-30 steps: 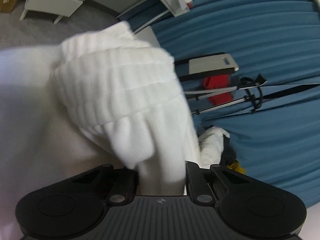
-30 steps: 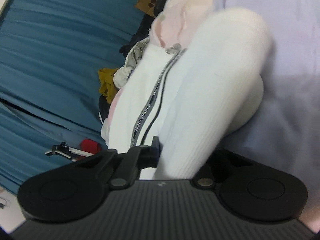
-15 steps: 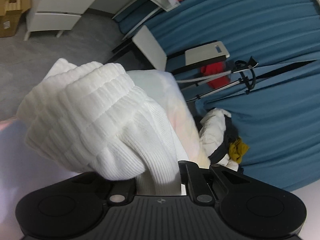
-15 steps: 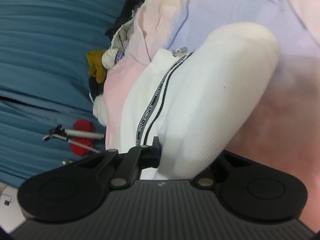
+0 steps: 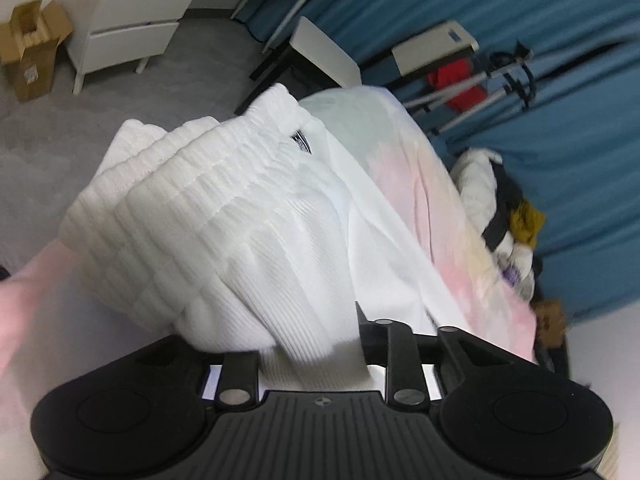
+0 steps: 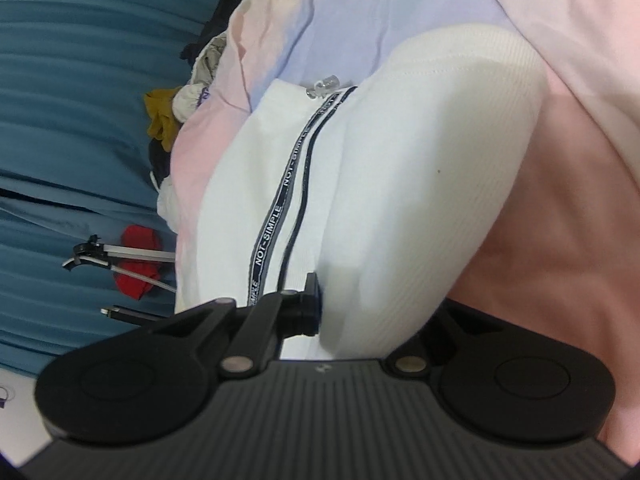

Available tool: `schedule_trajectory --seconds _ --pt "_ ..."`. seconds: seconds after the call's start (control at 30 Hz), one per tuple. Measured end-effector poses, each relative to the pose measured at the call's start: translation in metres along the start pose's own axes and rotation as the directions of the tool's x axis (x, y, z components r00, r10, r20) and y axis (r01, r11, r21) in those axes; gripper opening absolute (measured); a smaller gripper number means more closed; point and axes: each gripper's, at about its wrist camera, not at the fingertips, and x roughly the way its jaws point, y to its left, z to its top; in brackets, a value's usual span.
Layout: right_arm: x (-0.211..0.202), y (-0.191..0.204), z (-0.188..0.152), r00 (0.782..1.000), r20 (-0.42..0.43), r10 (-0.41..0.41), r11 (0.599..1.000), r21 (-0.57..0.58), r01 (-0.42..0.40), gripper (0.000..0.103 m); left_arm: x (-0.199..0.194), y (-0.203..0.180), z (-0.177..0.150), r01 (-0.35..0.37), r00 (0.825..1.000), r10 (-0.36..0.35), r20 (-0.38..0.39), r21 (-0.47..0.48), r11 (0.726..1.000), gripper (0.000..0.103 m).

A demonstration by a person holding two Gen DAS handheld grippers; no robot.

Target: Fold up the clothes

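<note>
A white ribbed garment [image 5: 224, 224] with a gathered elastic band fills the left wrist view; my left gripper [image 5: 316, 344] is shut on a bunch of it. In the right wrist view the same white garment [image 6: 420, 168] shows a black "NOT-SIMPLE" stripe [image 6: 276, 216] down one side. My right gripper [image 6: 360, 316] is shut on a thick fold of it; its right finger is hidden by the cloth. The garment lies over a pastel pink sheet [image 6: 560, 240].
A pile of other clothes [image 5: 504, 220] lies at the sheet's far edge by a blue curtain [image 5: 560, 120]. A tripod with something red [image 5: 452, 80], a white chair [image 5: 324, 56], white drawers [image 5: 132, 28] and a cardboard box [image 5: 32, 48] stand on the grey floor.
Both grippers have carried the white garment lower toward the pink sheet, still shut on it. More of the sheet and room shows behind the cloth in both views.
</note>
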Motion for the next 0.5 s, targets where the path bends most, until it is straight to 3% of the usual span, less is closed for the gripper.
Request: schedule_trajectory --seconds 0.23,0.5 --pt "0.002 -0.009 0.005 0.997 0.002 0.074 0.996 0.058 -0.074 0.015 -0.048 -0.029 -0.03 -0.079 0.996 0.072 0.045 0.176 0.981 0.057" --pt "0.009 -0.019 0.006 0.994 0.06 0.091 0.988 0.117 -0.098 0.024 -0.084 -0.107 -0.068 -0.086 0.989 0.032 0.142 0.398 0.913 0.058"
